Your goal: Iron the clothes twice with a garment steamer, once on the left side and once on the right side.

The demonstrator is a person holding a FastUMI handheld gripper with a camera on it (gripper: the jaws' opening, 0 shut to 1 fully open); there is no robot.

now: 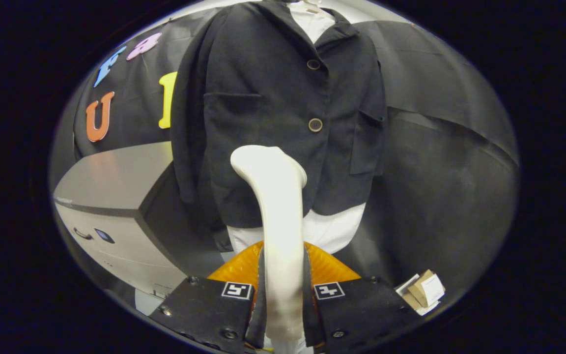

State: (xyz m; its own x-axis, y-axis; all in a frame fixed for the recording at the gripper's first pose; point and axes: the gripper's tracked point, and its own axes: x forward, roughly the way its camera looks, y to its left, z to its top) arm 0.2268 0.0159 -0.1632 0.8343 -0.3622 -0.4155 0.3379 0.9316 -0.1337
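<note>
steamer [275, 211] stands in the lower middle of the frame, its long pale handle clamped between the gripper [283, 295] fingers, both pressing on its sides near the bottom edge. the grip sits low on the handle, probably so the head stays free to meet the cloth and the whole length can be swung like a wand. the head curves forward at the top and lies just left of centre, over the jacket [273, 98]. whether it touches the fabric or only hovers close i cannot tell.

jacket hangs upright in the upper middle of the frame, buttoned over a white shirt [332, 228] whose hem shows below it and whose collar shows at the top. hanging lets the cloth fall straight, which suits steaming by vertical passes. the head is low on the panel left of the buttons [315, 124], beneath the chest pocket, so this looks like a pass on that side, though how far along the task is i cannot judge.

orange part [329, 268] sits behind the fingers, at the base of the handle. grey cabinet [116, 182] stands at the left of the frame, near the sleeve. small cardboard box [423, 290] lies at the lower right, well apart from the jacket.
</note>
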